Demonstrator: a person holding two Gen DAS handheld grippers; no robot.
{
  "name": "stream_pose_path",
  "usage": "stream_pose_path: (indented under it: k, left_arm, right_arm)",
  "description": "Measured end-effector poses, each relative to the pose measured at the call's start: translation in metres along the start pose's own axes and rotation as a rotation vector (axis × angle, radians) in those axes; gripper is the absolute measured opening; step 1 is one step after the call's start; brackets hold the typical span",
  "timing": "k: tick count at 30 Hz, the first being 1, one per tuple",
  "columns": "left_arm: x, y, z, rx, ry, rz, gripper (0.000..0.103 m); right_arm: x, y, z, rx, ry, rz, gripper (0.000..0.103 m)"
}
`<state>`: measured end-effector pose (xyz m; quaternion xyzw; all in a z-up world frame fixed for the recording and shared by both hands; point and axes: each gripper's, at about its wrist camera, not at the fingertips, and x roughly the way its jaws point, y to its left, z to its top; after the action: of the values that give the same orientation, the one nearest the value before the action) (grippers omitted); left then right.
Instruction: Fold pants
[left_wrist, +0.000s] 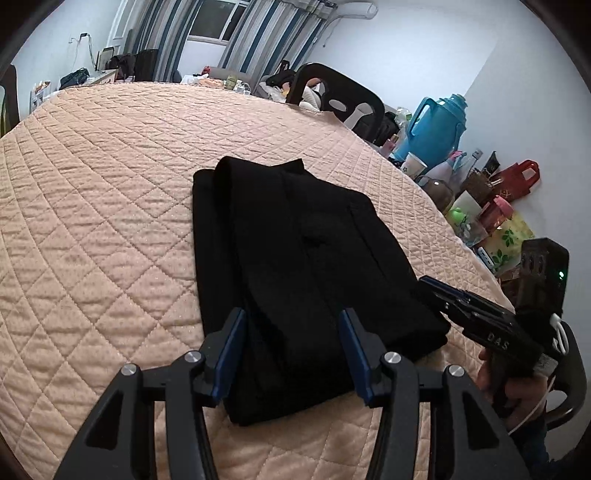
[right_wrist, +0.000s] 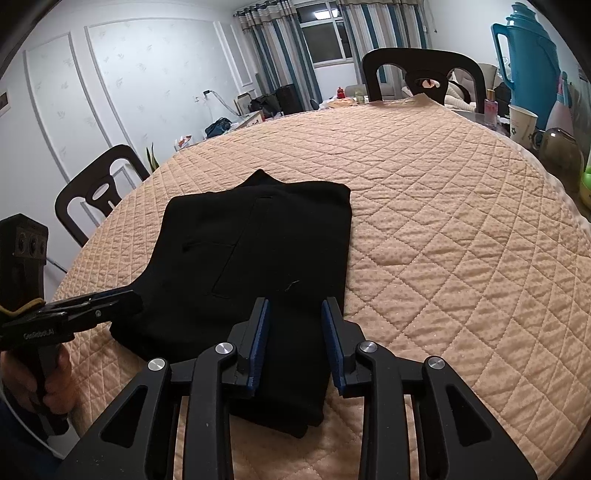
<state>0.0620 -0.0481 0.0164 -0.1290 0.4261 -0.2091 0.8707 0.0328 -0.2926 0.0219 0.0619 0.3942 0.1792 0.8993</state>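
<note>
Black pants (left_wrist: 295, 266) lie folded into a compact rectangle on the peach quilted table cover (left_wrist: 92, 206); they also show in the right wrist view (right_wrist: 258, 251). My left gripper (left_wrist: 291, 317) is open, its blue-padded fingers hovering over the near edge of the pants, holding nothing. My right gripper (right_wrist: 295, 306) is open over the pants' near edge, empty. In the left wrist view the right gripper (left_wrist: 436, 288) comes in from the right at the pants' right edge. In the right wrist view the left gripper (right_wrist: 125, 295) comes in from the left at the pants' left edge.
A dark chair (left_wrist: 340, 96) stands at the far table edge, another chair (right_wrist: 99, 188) at the left. A blue thermos jug (left_wrist: 439, 125), cups, bottles and bags crowd the right side of the table. The quilted cover (right_wrist: 461, 221) stretches wide around the pants.
</note>
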Motion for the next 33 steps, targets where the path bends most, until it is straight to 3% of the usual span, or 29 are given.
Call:
stream_pose_path:
  k: [1,3,6,11,16,22,28,33]
  left_arm:
    - [0.001,-0.002,0.002,0.007,-0.001,0.011,0.052]
    - [0.005,-0.007,0.004,0.054,-0.013,0.079,0.033]
    - [0.002,-0.007,0.004,0.08,-0.033,0.112,0.021]
    - [0.0,0.0,0.001,0.081,-0.029,0.105,0.021]
    - [-0.004,-0.002,0.008,0.089,-0.015,0.122,0.021]
    - [-0.012,-0.013,0.033,0.148,-0.085,0.162,0.021]
    - [0.023,-0.012,0.069,0.156,-0.075,0.162,0.021]
    - [0.054,0.001,0.08,0.151,-0.03,0.23,0.021]
  right_arm:
    - [0.0,0.001,0.001,0.0,-0.001,-0.001,0.031]
    - [-0.001,0.001,0.0,0.001,-0.001,0.0,0.031]
    - [-0.002,0.003,-0.002,0.001,0.002,-0.004,0.03]
    - [0.001,0.012,-0.007,-0.077,0.037,-0.058,0.03]
    - [-0.004,0.009,0.0,-0.051,0.035,-0.053,0.03]
    - [-0.005,0.009,0.015,-0.042,-0.01,-0.036,0.03]
    - [0.022,0.007,0.049,-0.023,-0.015,-0.015,0.03]
    - [0.058,-0.001,0.071,-0.016,0.021,-0.029,0.03]
